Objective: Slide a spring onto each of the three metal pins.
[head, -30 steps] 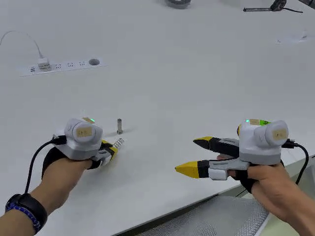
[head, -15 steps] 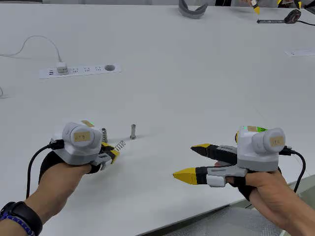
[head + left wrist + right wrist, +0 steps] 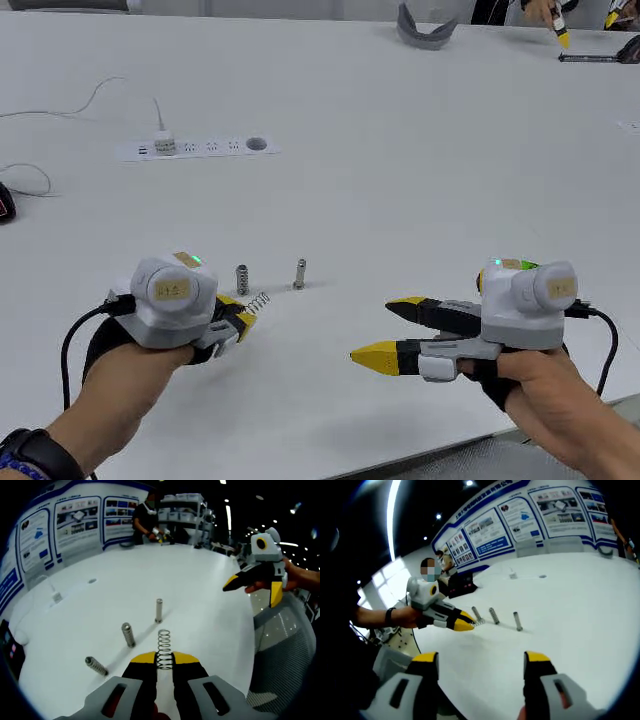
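While the left gripper [image 3: 164, 659] pinches a spring [image 3: 164, 641], aligning it with the bare pin [image 3: 159, 611] at twelve o'clock, the right gripper [image 3: 375, 328] hangs spread, clear of the work.

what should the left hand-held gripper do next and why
Probably lift the spring over the bare pin and line it up with the pin's top. The left hand-held gripper is shut on the spring just short of that pin, and the two other pins already seem to carry springs.

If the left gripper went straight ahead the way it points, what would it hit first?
Probably the bare metal pin, just ahead of the spring held by the left gripper; depth is hard to judge.
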Demonstrator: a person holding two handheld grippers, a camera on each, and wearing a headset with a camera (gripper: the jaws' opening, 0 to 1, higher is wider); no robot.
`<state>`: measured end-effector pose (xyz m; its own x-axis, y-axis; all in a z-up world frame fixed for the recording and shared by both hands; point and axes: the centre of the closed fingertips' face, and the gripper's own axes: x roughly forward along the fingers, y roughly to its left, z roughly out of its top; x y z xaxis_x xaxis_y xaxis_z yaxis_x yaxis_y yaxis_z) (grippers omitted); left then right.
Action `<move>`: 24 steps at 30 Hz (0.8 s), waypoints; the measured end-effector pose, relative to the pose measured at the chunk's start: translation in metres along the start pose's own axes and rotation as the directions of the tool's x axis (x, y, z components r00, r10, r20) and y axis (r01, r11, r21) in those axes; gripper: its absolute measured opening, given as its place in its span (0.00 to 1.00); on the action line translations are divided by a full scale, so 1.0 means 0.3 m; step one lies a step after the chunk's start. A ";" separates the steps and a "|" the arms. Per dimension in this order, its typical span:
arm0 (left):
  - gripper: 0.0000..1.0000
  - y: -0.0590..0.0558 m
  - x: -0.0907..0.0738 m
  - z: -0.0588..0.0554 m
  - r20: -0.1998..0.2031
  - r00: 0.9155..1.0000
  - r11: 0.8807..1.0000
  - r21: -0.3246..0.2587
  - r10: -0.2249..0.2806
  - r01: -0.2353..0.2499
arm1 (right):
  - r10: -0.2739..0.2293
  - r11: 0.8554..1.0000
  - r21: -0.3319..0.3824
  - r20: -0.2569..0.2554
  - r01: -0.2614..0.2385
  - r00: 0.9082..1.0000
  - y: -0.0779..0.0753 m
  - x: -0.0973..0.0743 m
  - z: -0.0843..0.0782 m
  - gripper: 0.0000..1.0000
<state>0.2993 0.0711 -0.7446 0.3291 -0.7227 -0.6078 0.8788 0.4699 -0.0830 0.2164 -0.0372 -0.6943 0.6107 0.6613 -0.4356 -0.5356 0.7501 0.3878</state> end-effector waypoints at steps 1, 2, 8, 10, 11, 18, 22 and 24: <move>0.10 0.001 -0.010 0.004 0.007 1.000 1.000 -0.006 0.002 -0.001 | 0.006 1.000 0.000 -0.001 -0.006 1.000 0.006 0.007 0.001 0.70; 0.10 0.002 -0.016 0.006 0.009 1.000 1.000 -0.007 0.004 -0.004 | 0.011 1.000 0.000 -0.002 -0.011 1.000 0.008 0.011 0.002 0.70; 0.11 0.011 -0.055 -0.006 0.015 1.000 1.000 0.000 0.023 -0.023 | 0.036 0.999 0.007 -0.012 -0.036 0.999 0.018 0.040 0.009 0.68; 0.11 0.015 -0.065 -0.016 0.015 1.000 1.000 0.002 0.028 -0.028 | 0.043 0.999 0.012 -0.015 -0.043 0.999 0.021 0.049 0.011 0.68; 0.11 0.018 -0.074 -0.023 0.017 0.999 1.000 -0.012 0.029 -0.029 | 0.051 0.999 0.011 -0.019 -0.050 0.999 0.024 0.056 0.010 0.68; 0.11 0.024 -0.130 -0.057 0.015 0.999 0.998 -0.024 0.051 -0.051 | 0.085 0.996 0.003 -0.039 -0.085 0.996 0.042 0.101 0.010 0.67; 0.11 0.025 -0.159 -0.069 0.018 0.998 0.998 -0.027 0.061 -0.061 | 0.108 0.994 -0.001 -0.049 -0.109 0.993 0.057 0.133 0.015 0.66; 0.11 0.027 -0.172 -0.078 0.015 0.998 0.998 -0.026 0.065 -0.065 | 0.122 0.993 -0.004 -0.054 -0.122 0.991 0.067 0.152 0.017 0.66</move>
<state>0.2814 0.1240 -0.7323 0.3910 -0.6978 -0.6001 0.8461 0.5291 -0.0640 0.2366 0.0080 -0.7023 0.5087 0.7468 -0.4283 -0.6084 0.6638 0.4349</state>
